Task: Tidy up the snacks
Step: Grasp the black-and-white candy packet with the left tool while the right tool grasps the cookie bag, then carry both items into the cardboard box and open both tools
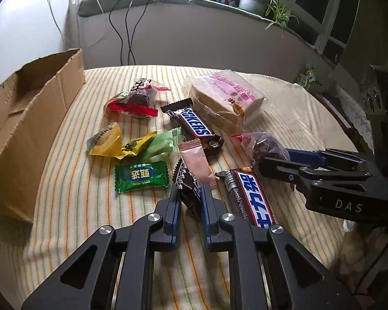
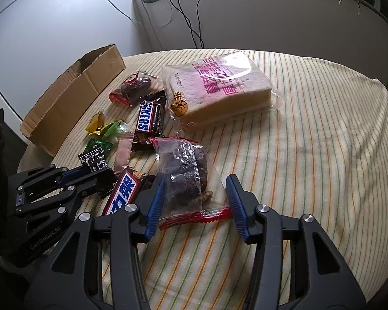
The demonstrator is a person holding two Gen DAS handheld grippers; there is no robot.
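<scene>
My left gripper [image 1: 189, 193] is shut on a small black patterned candy wrapper [image 1: 187, 190] low over the striped cloth; it also shows in the right wrist view [image 2: 94, 161]. My right gripper [image 2: 195, 193] is open, its fingers on either side of a clear bag of dark dried fruit with a red seal [image 2: 186, 173]. That bag shows in the left wrist view [image 1: 265, 147]. Two Snickers bars [image 1: 195, 126] [image 1: 253, 199], a pink sachet [image 1: 196, 162], green [image 1: 141, 177] and yellow candies [image 1: 106, 139], a second dried-fruit bag [image 1: 134, 100] and a wrapped bread loaf [image 2: 214, 90] lie around.
An open cardboard box [image 1: 25, 118] stands at the table's left edge; it also shows in the right wrist view [image 2: 72, 95]. Cables hang down the wall behind. A potted plant [image 1: 256, 0] sits on the window ledge. Dark equipment stands at the right edge.
</scene>
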